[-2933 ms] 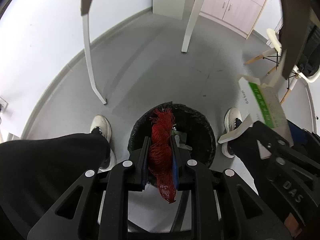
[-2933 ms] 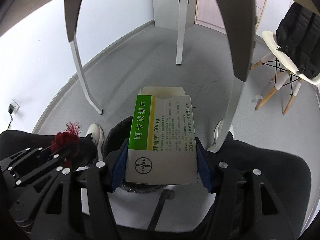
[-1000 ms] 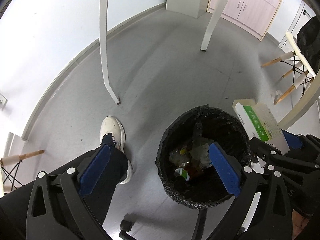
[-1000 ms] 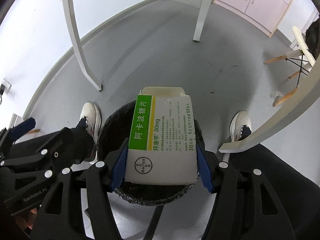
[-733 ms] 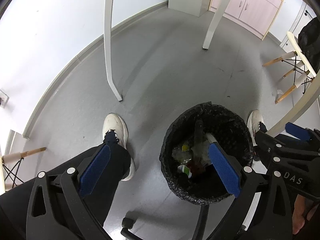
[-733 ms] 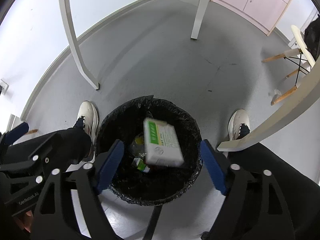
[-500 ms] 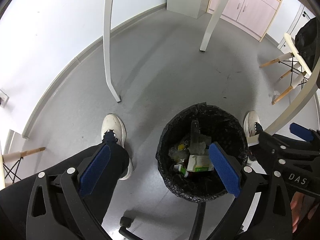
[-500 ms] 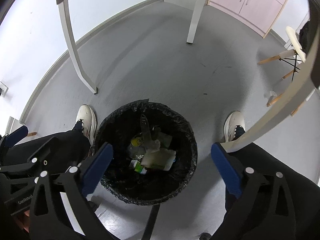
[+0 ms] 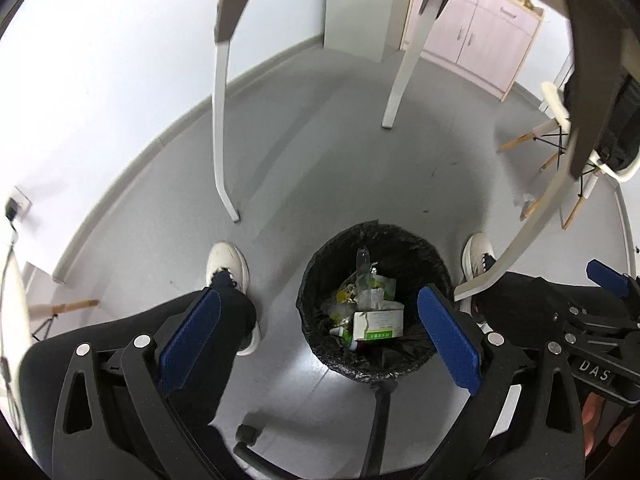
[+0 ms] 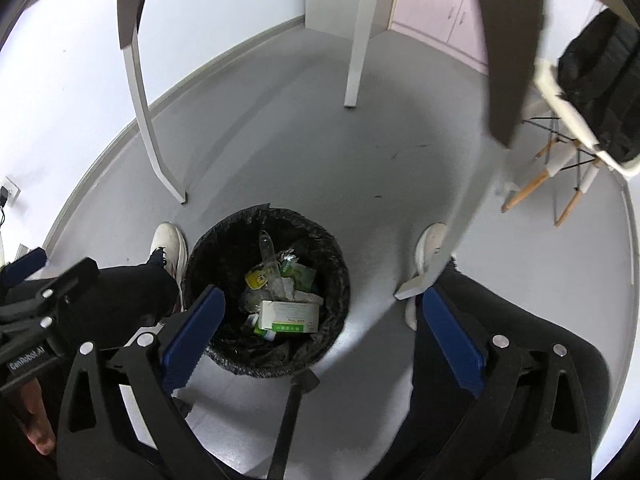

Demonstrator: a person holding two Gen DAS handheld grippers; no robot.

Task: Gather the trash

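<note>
The box (image 10: pixel 289 317) lies flat on top of the trash in the bin (image 10: pixel 332 280), green stripe toward me, with a clear bottle (image 10: pixel 267 254), a yellow wrapper (image 10: pixel 256 278) and crumpled plastic packed behind it. In the left view the same box (image 9: pixel 378 325) sits toward the near side of the bin (image 9: pixel 436 276). I judge it a light, thin carton: stiff along its long edges, easy to crush across its broad faces, a little slick on the print. If I had to move it, I would pinch across the narrow sides, not the flap end. The rest looks soft and springy, so anything dropped on top may slide.

My right gripper (image 10: pixel 324 328) hangs over the bin with its jaws spread wide and nothing between the blue pads. My left gripper (image 9: pixel 318 336) is just as wide apart and empty.

The bin stands on grey floor between the person's white shoes (image 10: pixel 168 246), under a table whose white legs (image 10: pixel 154 160) rise behind it. A chair (image 10: pixel 560 152) with wooden legs stands well off to the right.
</note>
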